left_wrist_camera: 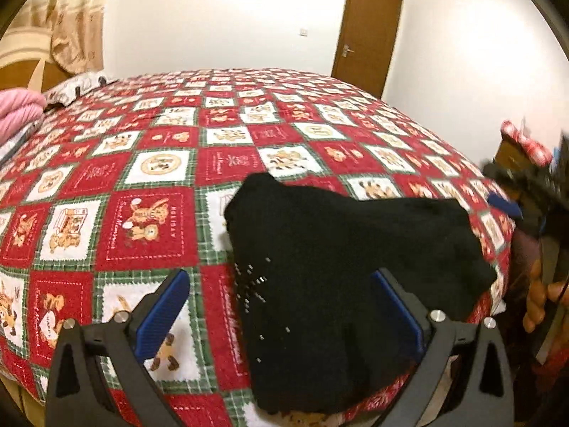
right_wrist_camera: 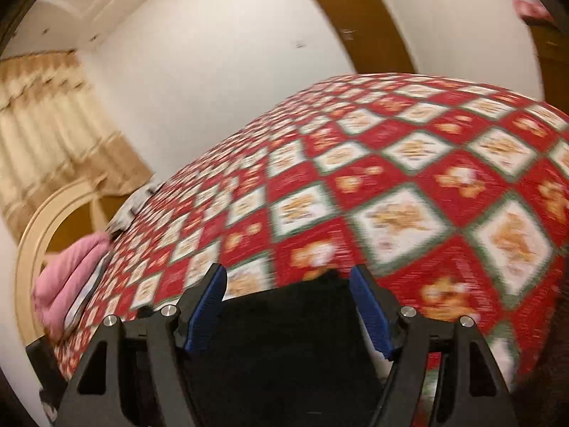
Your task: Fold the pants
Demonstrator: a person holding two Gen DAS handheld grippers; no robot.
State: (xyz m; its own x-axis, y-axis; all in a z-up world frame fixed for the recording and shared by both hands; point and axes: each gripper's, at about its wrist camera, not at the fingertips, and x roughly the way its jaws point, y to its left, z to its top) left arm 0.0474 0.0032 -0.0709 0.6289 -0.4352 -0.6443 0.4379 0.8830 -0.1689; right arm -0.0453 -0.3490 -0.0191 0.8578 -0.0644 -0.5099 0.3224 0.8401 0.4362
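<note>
Black pants (left_wrist_camera: pixel 341 249) lie in a folded heap on the red patchwork bedspread (left_wrist_camera: pixel 149 163) near the bed's front right corner. My left gripper (left_wrist_camera: pixel 281 277) is open, its blue-padded fingers spread wide just above the near part of the pants, holding nothing. My right gripper (right_wrist_camera: pixel 290 277) is open too, with the black pants (right_wrist_camera: pixel 284 338) lying below and between its fingers. It also shows in the left wrist view (left_wrist_camera: pixel 515 195), blurred, at the pants' right edge. The right wrist view is motion-blurred.
A pink folded blanket (left_wrist_camera: pixel 17 114) and a patterned pillow (left_wrist_camera: pixel 78 87) lie at the bed's head on the left. A brown door (left_wrist_camera: pixel 370 32) is behind the bed. A curtain (left_wrist_camera: pixel 71 17) hangs at the far left. The bed edge runs close on the right.
</note>
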